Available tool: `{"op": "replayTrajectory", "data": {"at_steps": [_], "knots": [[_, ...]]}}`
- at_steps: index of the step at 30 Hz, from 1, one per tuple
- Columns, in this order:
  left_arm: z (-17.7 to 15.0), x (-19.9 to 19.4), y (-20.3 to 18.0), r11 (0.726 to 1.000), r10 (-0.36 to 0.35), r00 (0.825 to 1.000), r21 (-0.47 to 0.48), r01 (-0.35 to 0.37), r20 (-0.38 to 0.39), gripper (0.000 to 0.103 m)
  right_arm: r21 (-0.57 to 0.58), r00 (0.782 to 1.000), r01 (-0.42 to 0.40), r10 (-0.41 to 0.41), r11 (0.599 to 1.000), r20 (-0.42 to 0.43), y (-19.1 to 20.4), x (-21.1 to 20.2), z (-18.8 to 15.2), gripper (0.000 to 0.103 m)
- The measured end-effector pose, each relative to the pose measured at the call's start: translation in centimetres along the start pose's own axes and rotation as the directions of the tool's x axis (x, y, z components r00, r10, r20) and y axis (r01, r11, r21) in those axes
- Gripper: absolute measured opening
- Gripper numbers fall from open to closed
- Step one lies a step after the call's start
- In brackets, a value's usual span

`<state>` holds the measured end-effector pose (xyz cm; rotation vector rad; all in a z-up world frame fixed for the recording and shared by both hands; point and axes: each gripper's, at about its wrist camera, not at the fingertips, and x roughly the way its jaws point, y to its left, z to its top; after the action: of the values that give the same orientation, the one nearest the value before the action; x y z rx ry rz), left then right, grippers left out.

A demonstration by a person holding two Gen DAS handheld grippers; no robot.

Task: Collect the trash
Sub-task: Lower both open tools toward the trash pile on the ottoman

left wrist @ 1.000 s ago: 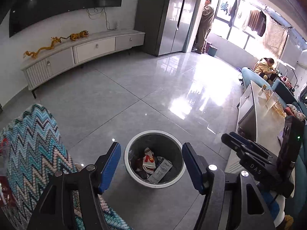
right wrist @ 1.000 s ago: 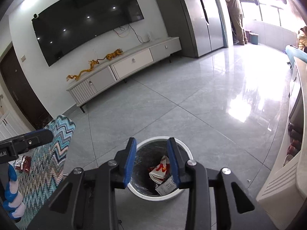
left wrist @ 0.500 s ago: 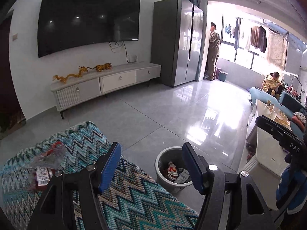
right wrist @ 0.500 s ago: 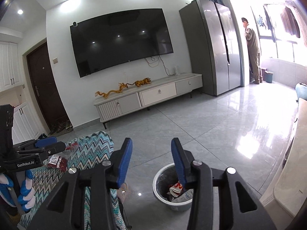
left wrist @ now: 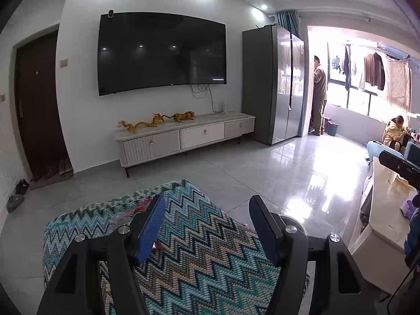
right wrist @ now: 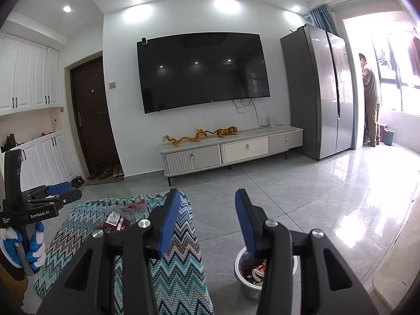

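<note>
Red and clear snack wrappers (right wrist: 115, 220) lie on a zigzag-patterned cushion (right wrist: 181, 270). In the left wrist view the wrappers (left wrist: 126, 214) sit partly behind my left finger. The left gripper (left wrist: 207, 225) hangs open over the cushion (left wrist: 204, 257), nothing between its blue pads. My right gripper (right wrist: 207, 223) is above the cushion's right edge, its jaws opening and empty. Below it on the floor stands a white bin (right wrist: 240, 262) holding wrappers. The left gripper (right wrist: 60, 191) also shows at the left, held by a gloved hand (right wrist: 34, 246).
A TV cabinet (right wrist: 244, 149) with dragon figures runs along the far wall under a large TV (right wrist: 202, 71). A grey fridge (right wrist: 317, 92) stands at the right, a person (right wrist: 371, 99) beside it. A low pale table (left wrist: 383, 210) lines the right side; another person (left wrist: 392, 131) sits beyond.
Both grippers rose and tipped up from looking into the bin to looking across the room. The left one swung over the cushion, losing the bin. The right jaws widened.
</note>
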<state>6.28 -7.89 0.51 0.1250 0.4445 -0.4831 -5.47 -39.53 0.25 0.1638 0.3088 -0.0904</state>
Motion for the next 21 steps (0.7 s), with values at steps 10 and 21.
{"op": "replayTrajectory", "data": {"at_steps": [10, 21], "knots": [[-1.4, -0.4, 5.6, 0.995, 0.079, 0.997, -0.059, -0.080, -0.017, 0.064, -0.029, 0.998, -0.063, 0.063, 0.998, -0.019, 2.1, 1.3, -0.6, 0.045], [-5.4, 1.3, 11.9, 0.978, 0.167, 0.980, -0.112, -0.178, -0.108, 0.064, -0.052, 0.984, -0.151, 0.145, 0.987, -0.107, 5.2, 6.4, -1.5, 0.046]]}}
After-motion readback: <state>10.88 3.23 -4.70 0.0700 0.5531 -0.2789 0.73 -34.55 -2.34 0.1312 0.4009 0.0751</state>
